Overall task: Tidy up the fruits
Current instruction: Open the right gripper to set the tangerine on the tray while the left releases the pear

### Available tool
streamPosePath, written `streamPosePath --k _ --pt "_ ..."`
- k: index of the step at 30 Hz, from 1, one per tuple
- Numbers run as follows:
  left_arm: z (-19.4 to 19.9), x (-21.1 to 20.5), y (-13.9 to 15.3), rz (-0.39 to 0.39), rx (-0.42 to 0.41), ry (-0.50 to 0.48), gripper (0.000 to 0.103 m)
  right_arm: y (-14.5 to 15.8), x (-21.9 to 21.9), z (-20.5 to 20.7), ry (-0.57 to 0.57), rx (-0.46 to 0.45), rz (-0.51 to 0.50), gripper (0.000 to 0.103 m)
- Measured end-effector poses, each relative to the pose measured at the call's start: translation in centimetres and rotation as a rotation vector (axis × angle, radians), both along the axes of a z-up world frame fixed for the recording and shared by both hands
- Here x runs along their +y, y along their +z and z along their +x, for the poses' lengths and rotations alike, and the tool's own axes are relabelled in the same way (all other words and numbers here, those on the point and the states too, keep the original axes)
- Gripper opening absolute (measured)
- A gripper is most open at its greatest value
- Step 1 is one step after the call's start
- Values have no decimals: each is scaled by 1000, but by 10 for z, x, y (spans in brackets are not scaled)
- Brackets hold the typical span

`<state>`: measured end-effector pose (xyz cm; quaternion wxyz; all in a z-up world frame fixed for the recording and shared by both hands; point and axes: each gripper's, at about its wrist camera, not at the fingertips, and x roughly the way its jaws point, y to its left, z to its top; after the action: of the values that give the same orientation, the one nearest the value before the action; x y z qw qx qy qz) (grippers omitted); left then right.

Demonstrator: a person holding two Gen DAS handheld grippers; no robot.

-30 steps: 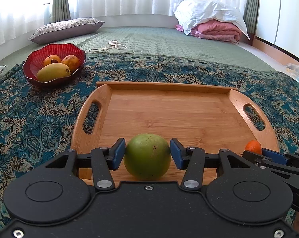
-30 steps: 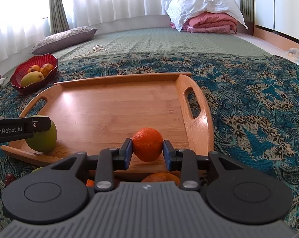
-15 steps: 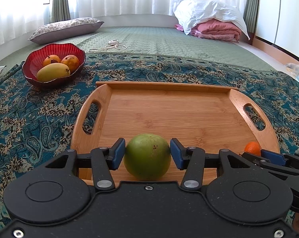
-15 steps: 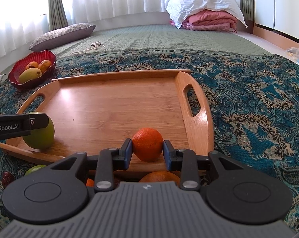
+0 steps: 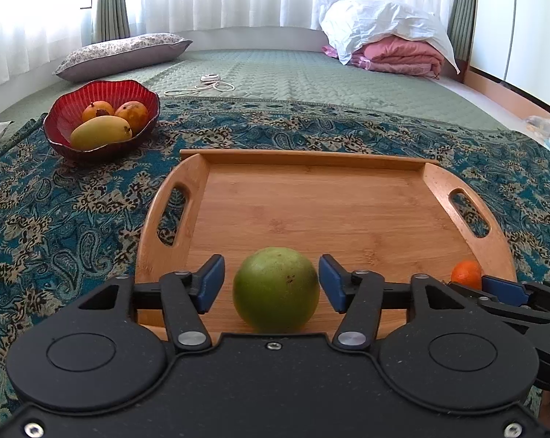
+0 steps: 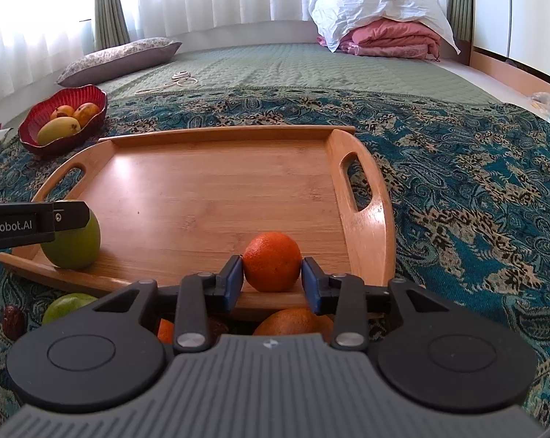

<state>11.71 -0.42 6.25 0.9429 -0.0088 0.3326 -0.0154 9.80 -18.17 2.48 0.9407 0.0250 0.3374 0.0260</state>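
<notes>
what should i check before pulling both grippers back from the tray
1. Green fruit resting on the wooden tray: ok.
2. Left gripper jaws opening, gaps on both sides of the fruit: ok.
3. Orange sitting on the tray: ok.
4. Right gripper jaws opening, pads clear of the orange: cannot tell, gaps very slim.
5. Fruit steady, not rolling: cannot tell.

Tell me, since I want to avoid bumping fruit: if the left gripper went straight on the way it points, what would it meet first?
Most likely the green fruit, sitting on the wooden tray between the left gripper's opening jaws, apart from both pads. Beyond it lies bare tray floor, though depth is hard to judge.
</notes>
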Motion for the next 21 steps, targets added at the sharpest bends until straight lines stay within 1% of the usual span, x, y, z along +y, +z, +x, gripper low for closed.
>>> streamPosePath --k 3,4,6,8,9,10,12,16,21 --pt "-3 2 0 -2 0 -2 60 2 1 -2 -2 -2 -6 62" --pt "-5 2 1 0 -1 -3 66 2 1 -3 -2 -2 -5 62" --pt "-9 4 2 4 -10 -7 74 3 1 -5 0 -6 -5 64" --pt "-14 4 5 14 -27 -12 74 4 1 -8 3 -14 -4 68" --pt "-17 4 6 20 -33 -15 76 5 0 -10 6 -18 -2 70" --pt "-20 4 7 26 -39 -17 81 5 0 -11 8 -23 1 72" --pt "-26 4 8 32 -52 -23 85 6 -1 -16 11 -32 6 75" --pt "-39 4 10 46 -73 -36 89 6 -1 -24 24 -48 9 82" --pt "-56 6 8 41 -90 -52 94 6 0 -38 49 -84 -7 88"
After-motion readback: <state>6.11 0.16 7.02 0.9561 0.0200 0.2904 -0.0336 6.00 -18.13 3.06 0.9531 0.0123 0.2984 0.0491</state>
